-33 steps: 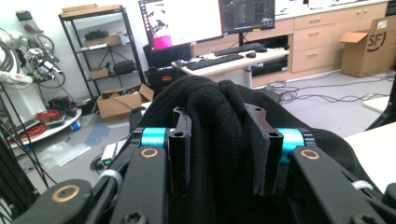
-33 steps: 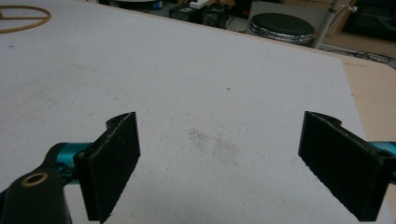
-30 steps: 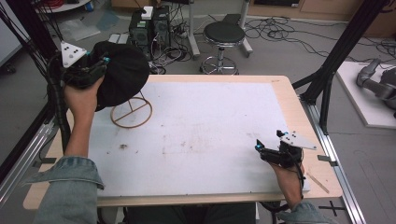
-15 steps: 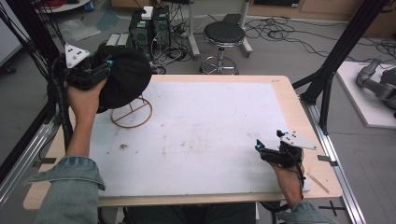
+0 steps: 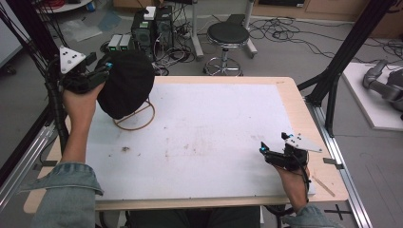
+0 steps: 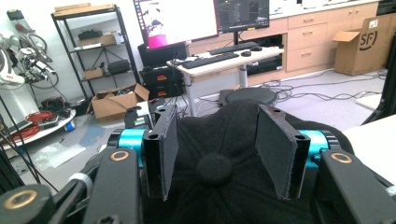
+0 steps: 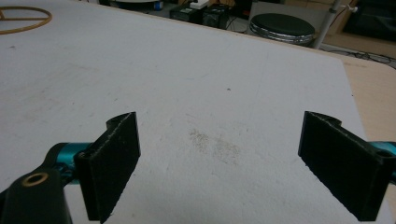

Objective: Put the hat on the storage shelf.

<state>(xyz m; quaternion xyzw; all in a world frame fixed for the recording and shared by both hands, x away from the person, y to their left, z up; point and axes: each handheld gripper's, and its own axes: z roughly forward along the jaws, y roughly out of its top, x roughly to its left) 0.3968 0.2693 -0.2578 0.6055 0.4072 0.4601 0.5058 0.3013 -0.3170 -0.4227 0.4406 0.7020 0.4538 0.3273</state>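
At ten o'clock on the tabletop (image 5: 214,142), a black cap (image 5: 126,83) sits on a wire stand (image 5: 135,121). Left gripper (image 6: 217,154) has just been opening, jaws apart astride the cap's crown. At four o'clock, right gripper (image 7: 219,163) rests wide open, holding nothing.

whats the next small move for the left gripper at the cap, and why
Probably draw the left gripper back off the black cap. Its jaws have just been opening and now stand apart on either side of the cap's top button, pads clear of the fabric, while the cap sits on the wire stand. The right gripper rests open over the table.
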